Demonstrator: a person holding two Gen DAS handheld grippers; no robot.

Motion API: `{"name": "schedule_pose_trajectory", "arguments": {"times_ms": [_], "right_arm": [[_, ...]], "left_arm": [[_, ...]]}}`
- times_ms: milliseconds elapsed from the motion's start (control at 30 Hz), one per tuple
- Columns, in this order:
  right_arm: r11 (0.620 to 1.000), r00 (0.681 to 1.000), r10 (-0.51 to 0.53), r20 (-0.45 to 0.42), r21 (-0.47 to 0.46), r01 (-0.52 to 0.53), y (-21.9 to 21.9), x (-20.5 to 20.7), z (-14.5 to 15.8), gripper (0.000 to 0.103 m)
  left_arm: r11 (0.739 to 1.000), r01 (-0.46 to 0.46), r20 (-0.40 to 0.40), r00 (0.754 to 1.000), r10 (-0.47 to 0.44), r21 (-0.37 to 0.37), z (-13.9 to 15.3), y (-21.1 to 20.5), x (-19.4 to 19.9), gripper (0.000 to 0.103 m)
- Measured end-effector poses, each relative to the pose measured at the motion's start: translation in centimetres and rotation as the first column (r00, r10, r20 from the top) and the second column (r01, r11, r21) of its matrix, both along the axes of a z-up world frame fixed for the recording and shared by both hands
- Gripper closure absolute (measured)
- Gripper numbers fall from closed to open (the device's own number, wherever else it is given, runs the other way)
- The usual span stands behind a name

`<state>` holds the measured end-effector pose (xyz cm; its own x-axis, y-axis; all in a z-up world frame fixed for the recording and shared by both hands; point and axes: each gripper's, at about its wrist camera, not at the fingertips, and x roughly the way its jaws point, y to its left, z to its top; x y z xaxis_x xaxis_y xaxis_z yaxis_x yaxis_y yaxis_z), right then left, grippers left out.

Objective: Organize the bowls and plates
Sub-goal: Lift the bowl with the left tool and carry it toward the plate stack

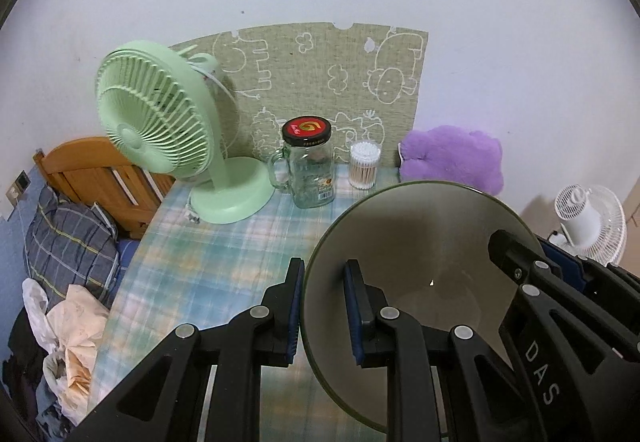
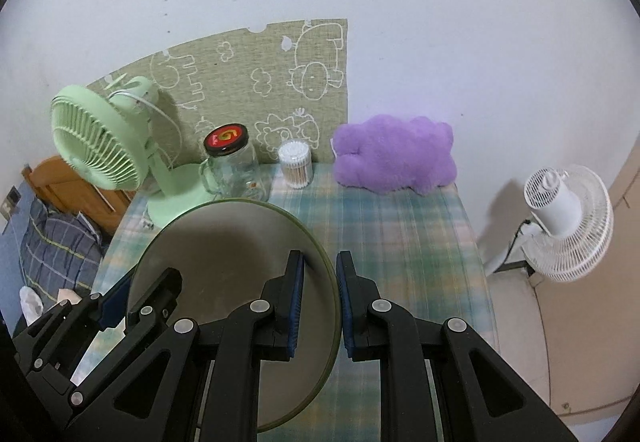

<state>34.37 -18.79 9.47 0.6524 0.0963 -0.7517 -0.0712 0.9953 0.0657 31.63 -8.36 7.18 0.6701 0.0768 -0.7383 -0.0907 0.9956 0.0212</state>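
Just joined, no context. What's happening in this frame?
A person holds a two-finger tool in each hand, and both are on one grey-green bowl above a plaid-covered table. The left tool straddles the bowl's left rim, the right tool its right rim; each has one finger inside the bowl and one outside. Whether the bowl is lifted or resting is unclear. Behind stand a green fan, a glass jar, cotton swabs and a purple plush.

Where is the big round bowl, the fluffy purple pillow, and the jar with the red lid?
Round olive-green bowl (image 1: 424, 242), left wrist view, inner wall.
Fluffy purple pillow (image 2: 394, 156), right wrist view, middle.
Clear glass jar with red lid (image 1: 307, 128), left wrist view, lid top.
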Motion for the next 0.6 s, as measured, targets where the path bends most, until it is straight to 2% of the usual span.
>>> {"name": "schedule_pose_trajectory", "arguments": {"times_ms": [267, 600], "right_arm": [[0.999, 0.999, -0.031, 0.012, -0.019, 0.031, 2.3, -5.4, 0.8, 0.083], [0.995, 0.996, -0.091, -0.001, -0.027, 0.091, 4.2, -11.2, -0.1, 0.083]], "left_arm": [[0.999, 0.041, 0.005, 0.999, -0.041, -0.003, 0.4, 2.2, -4.9, 0.085], [0.995, 0.093, -0.015, 0.996, -0.093, -0.025, -0.7, 4.1, -9.9, 0.085]]}}
